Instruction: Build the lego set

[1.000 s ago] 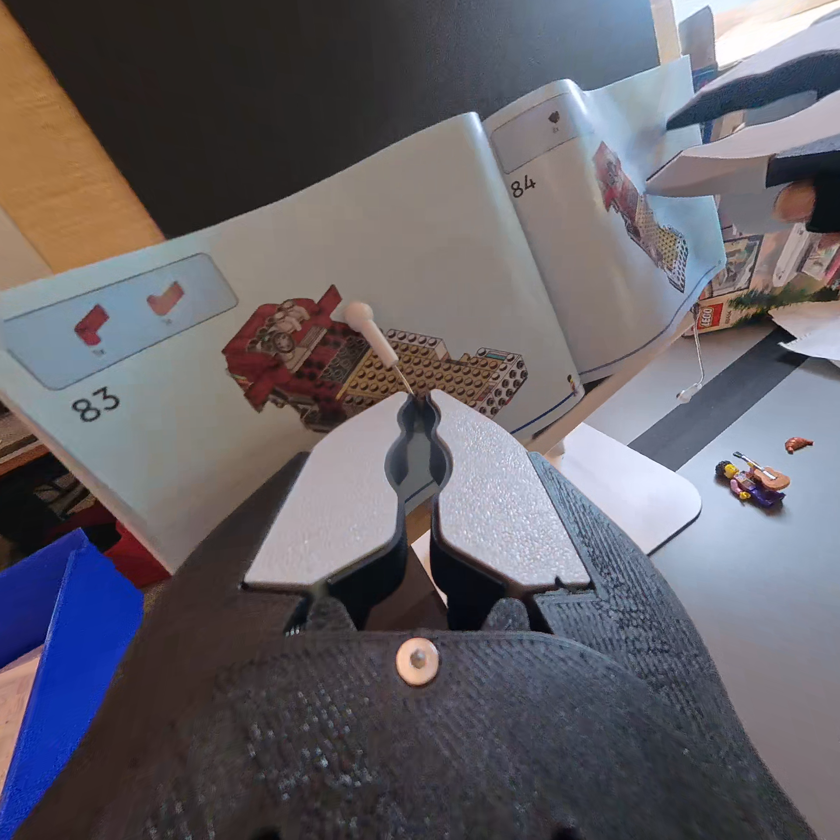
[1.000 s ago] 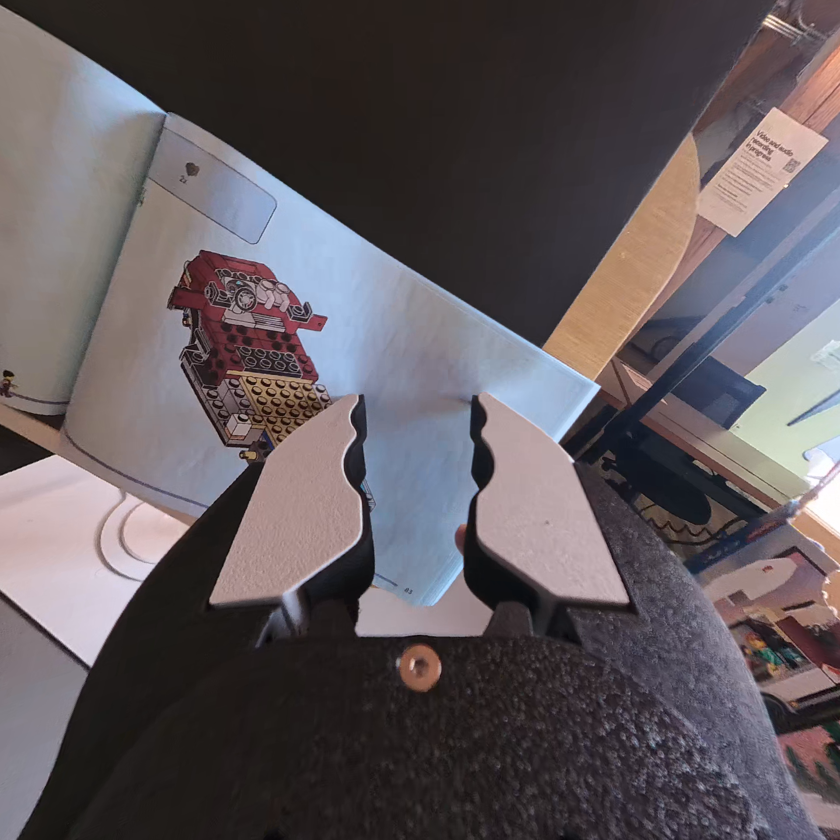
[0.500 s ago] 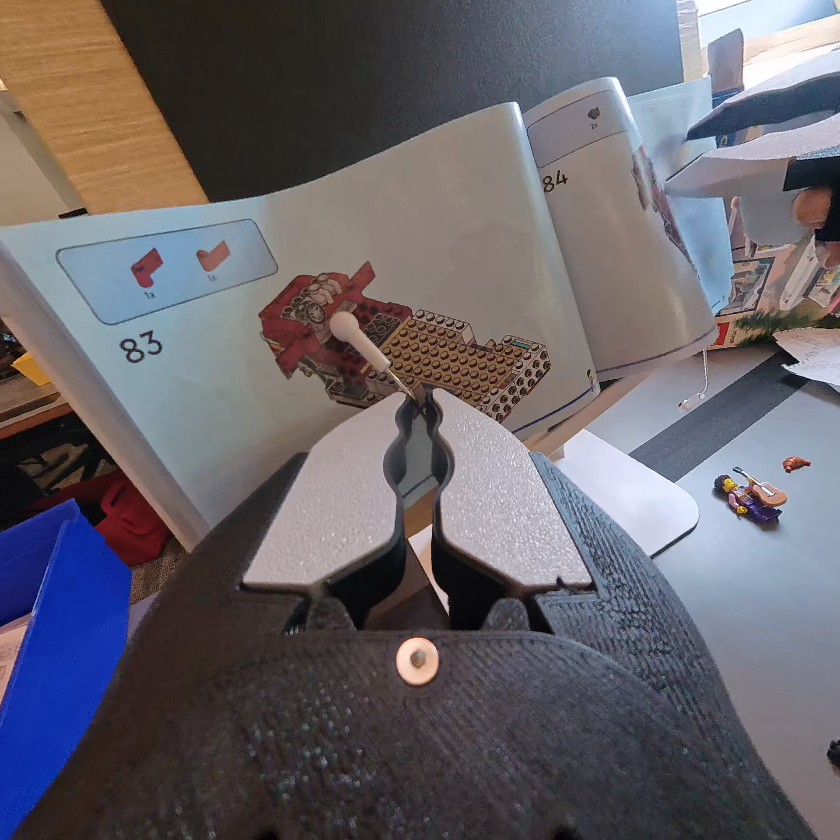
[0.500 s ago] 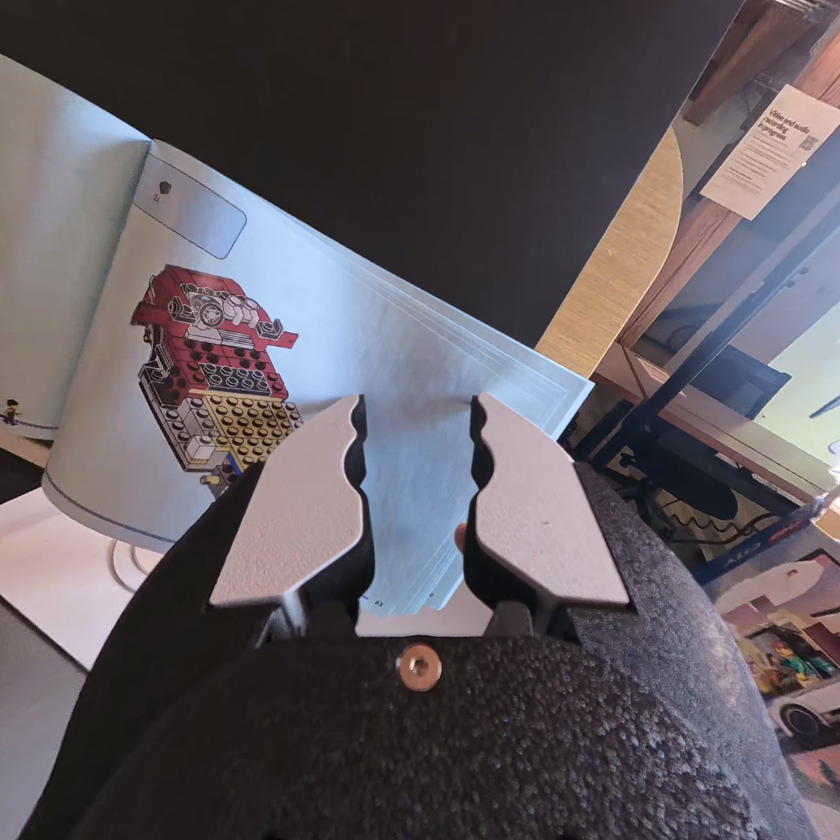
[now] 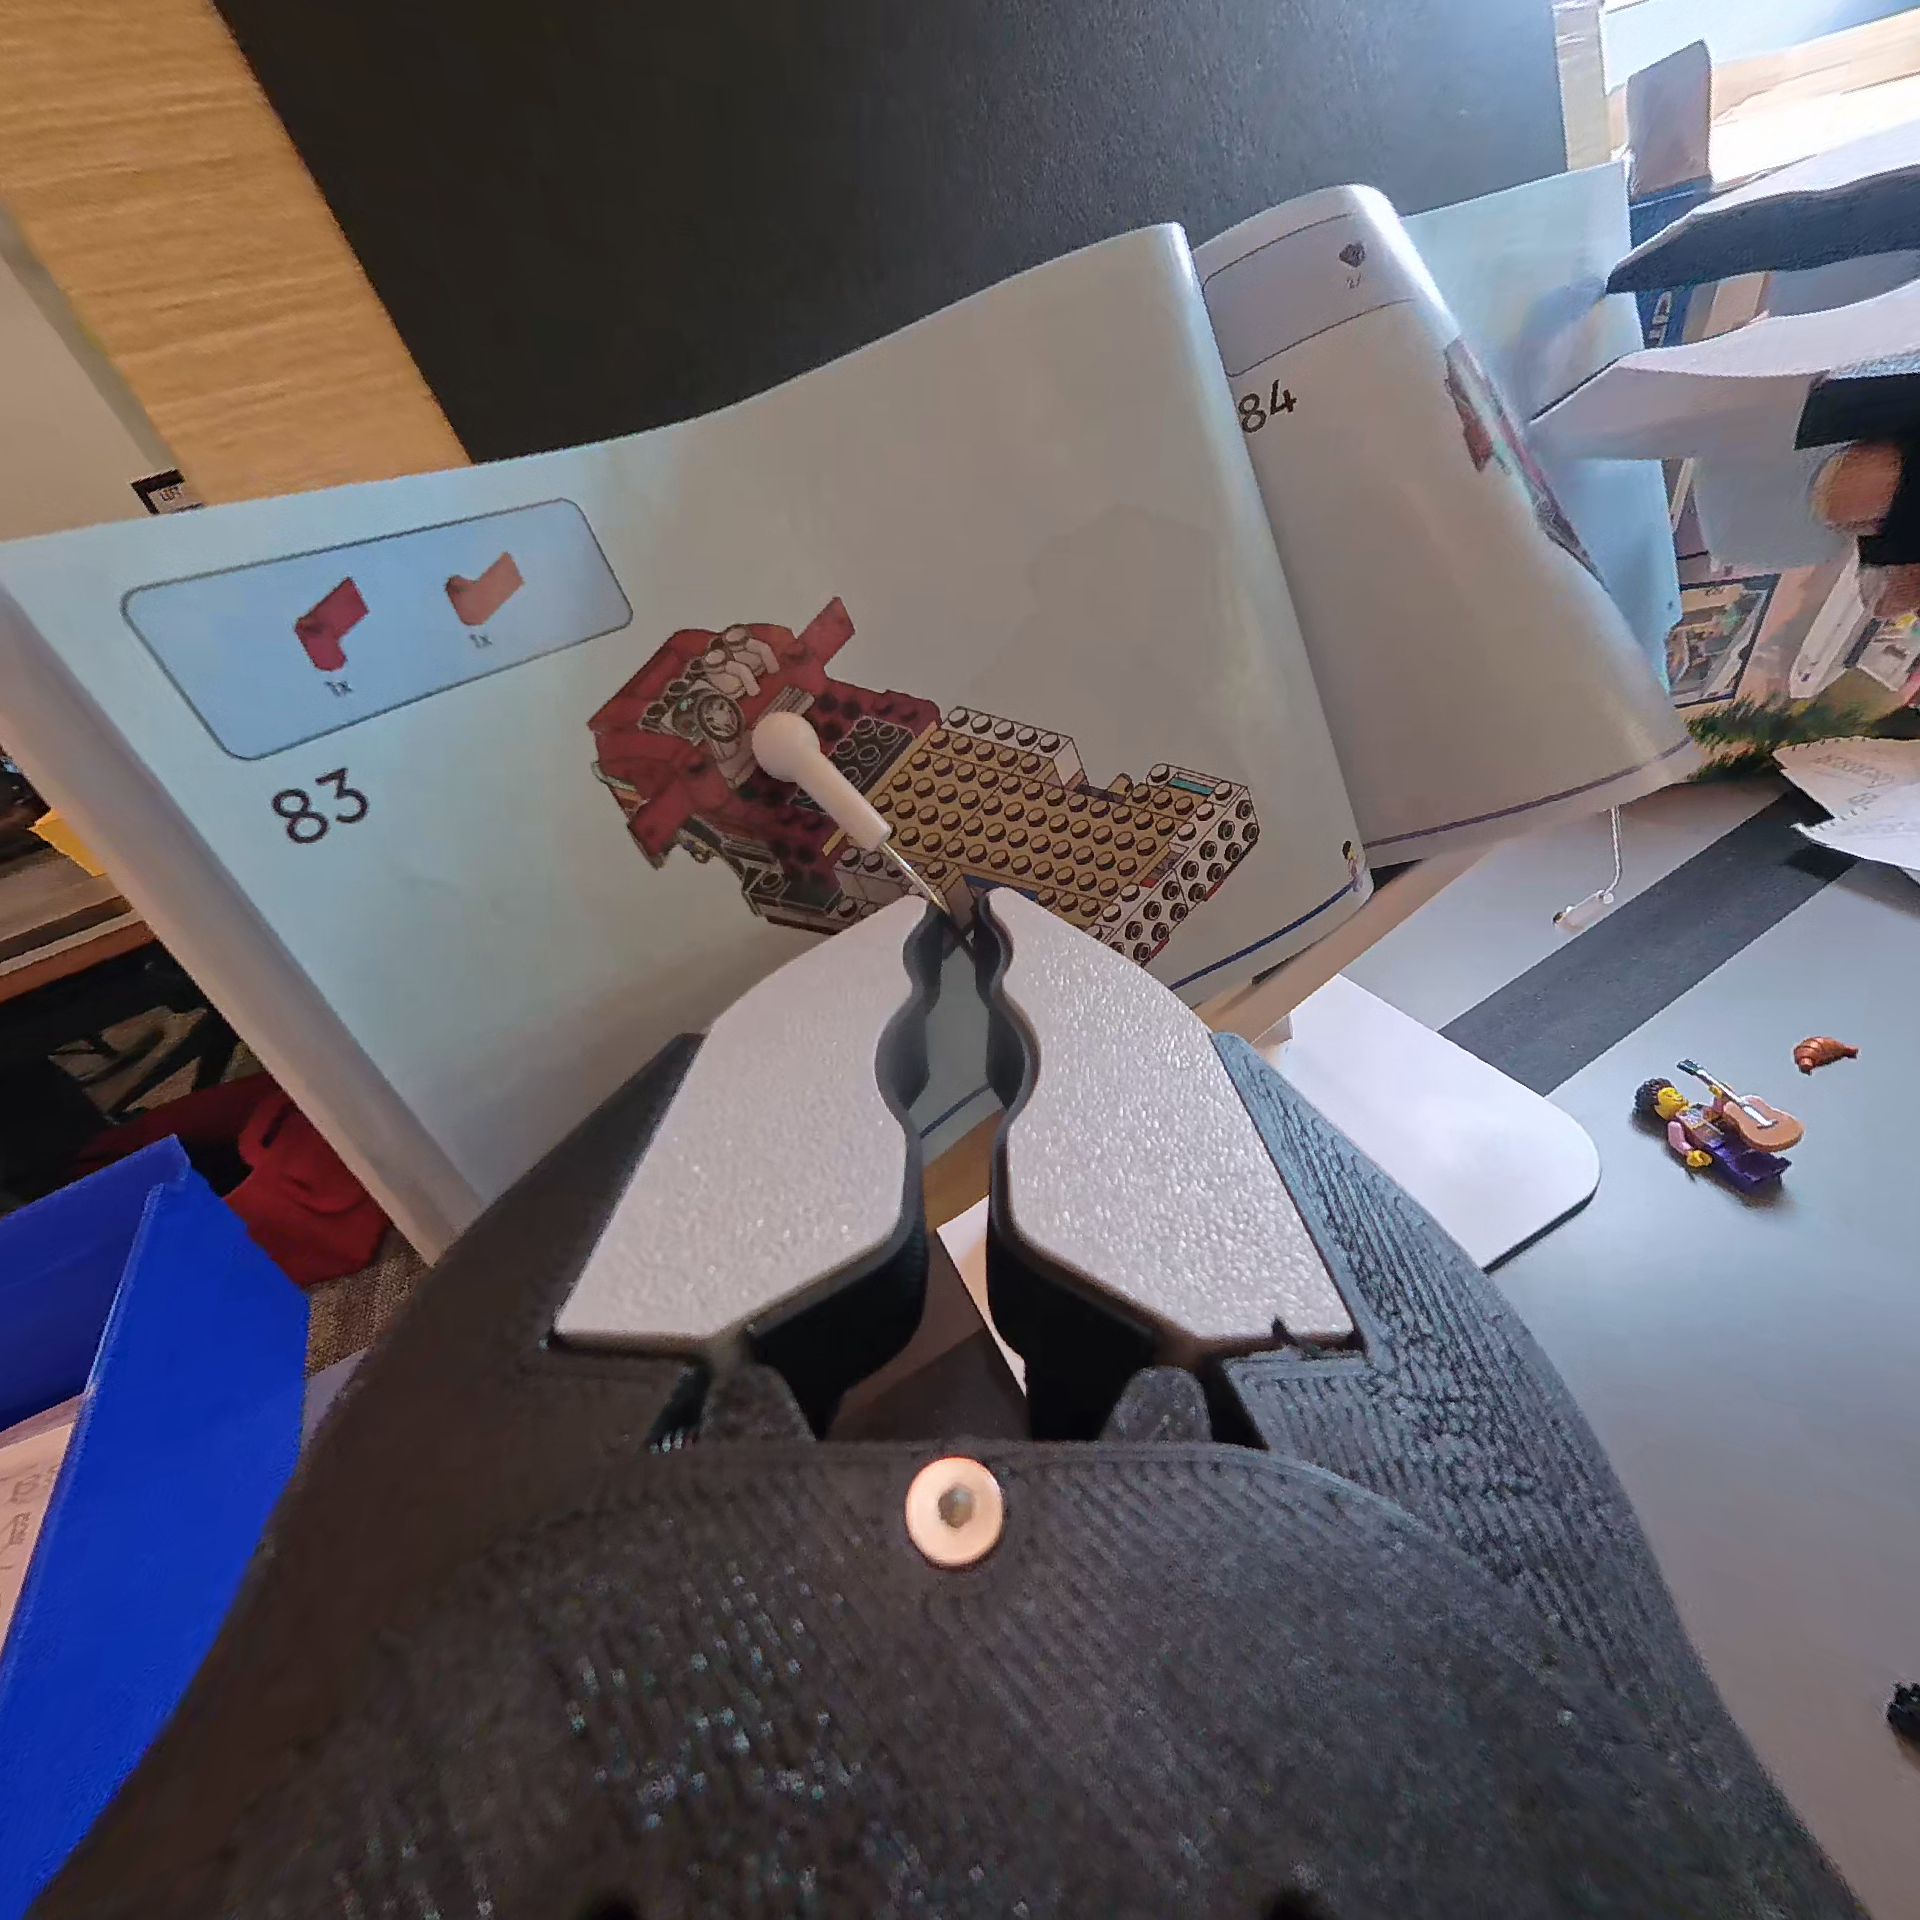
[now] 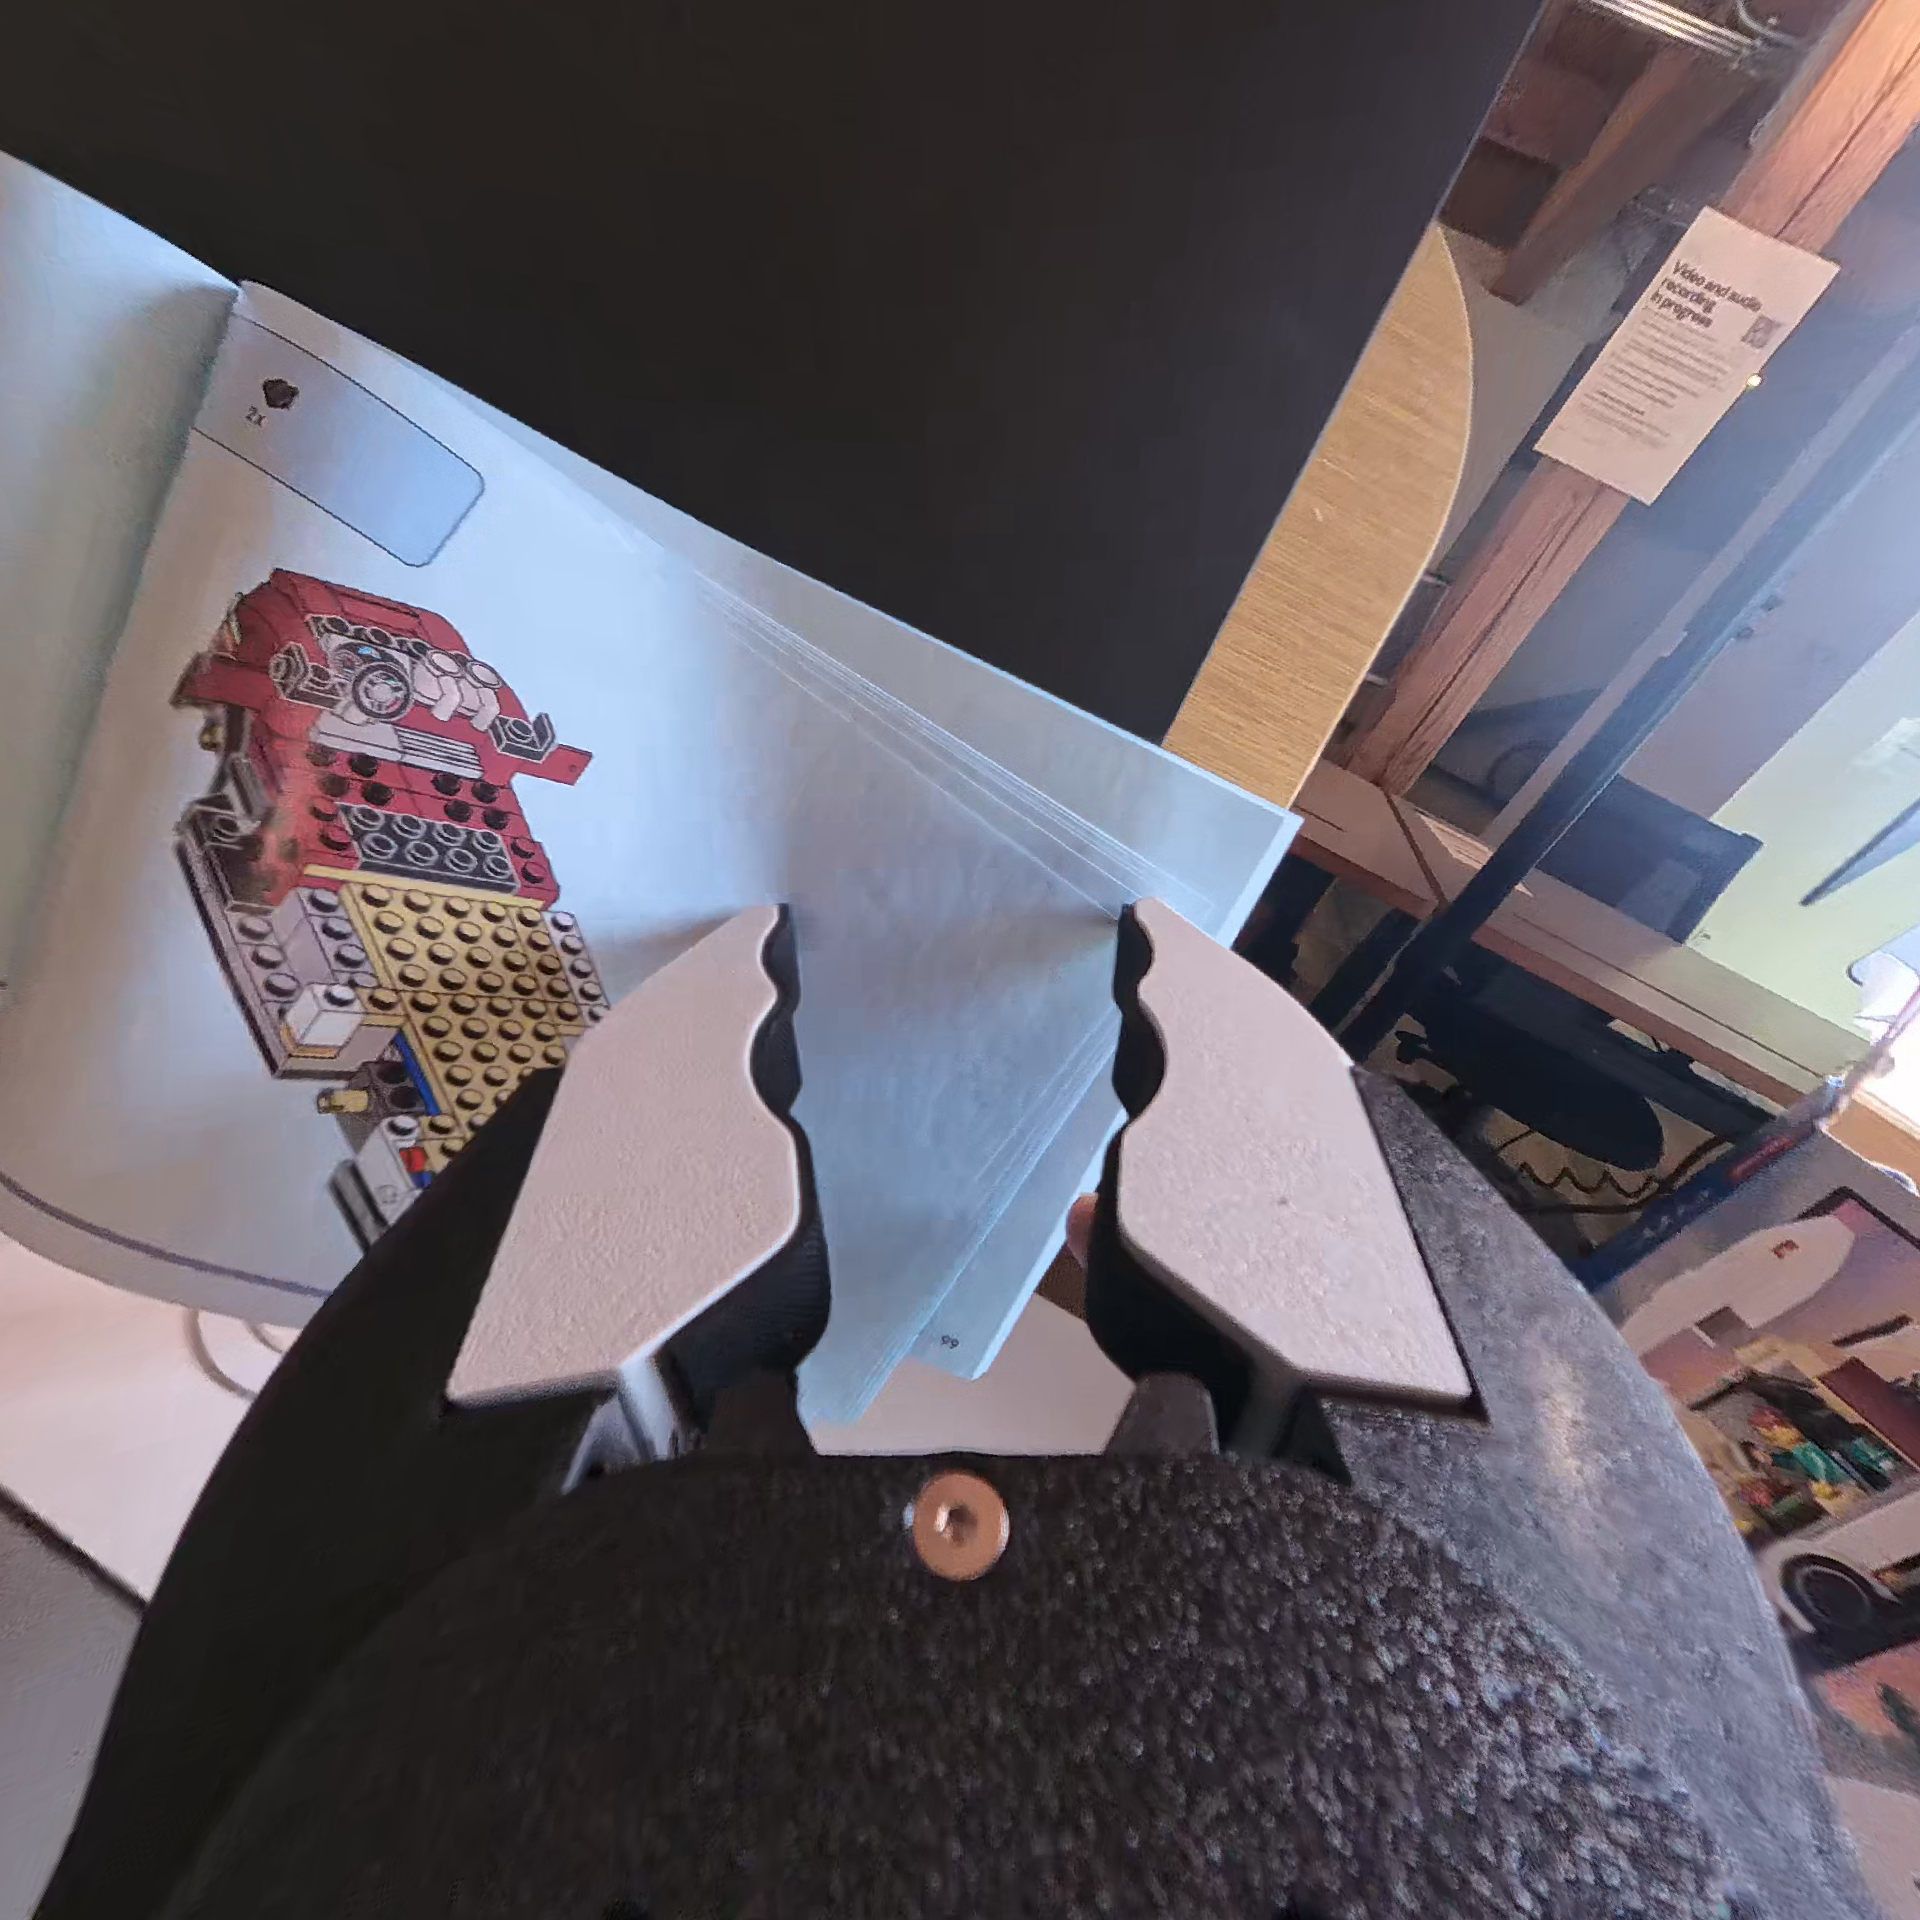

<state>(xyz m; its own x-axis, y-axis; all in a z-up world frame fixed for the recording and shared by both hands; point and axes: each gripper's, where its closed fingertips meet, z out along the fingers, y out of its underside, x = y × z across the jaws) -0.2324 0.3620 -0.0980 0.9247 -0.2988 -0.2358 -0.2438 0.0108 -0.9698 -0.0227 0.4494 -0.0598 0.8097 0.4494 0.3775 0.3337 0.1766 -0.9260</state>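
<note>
My left gripper (image 5: 954,904) is shut on the thin metal shaft of a pin tool with a white handle (image 5: 816,774), which sticks up and to the left in front of an open building-instructions booklet (image 5: 935,520) on a stand. My right gripper (image 6: 956,914) is open. The fanned right-hand pages of the booklet (image 6: 966,1039) stand between its fingers, with a gap at the left finger. In the left wrist view the right gripper's fingers (image 5: 1714,384) show at the booklet's right edge.
A toy minifigure with a guitar (image 5: 1714,1127) and a small brown piece (image 5: 1823,1051) lie on the grey table. A blue bin (image 5: 135,1455) is at the left. The stand's white base (image 5: 1455,1122) lies under the booklet, and a picture box (image 5: 1787,644) stands behind it. Some 25 cm of space lies between my two pairs of fingers.
My right gripper's jaws have opened wider around the right-hand pages, which have fanned out. My left gripper keeps hold of the pin tool and has shifted slightly relative to the booklet.
</note>
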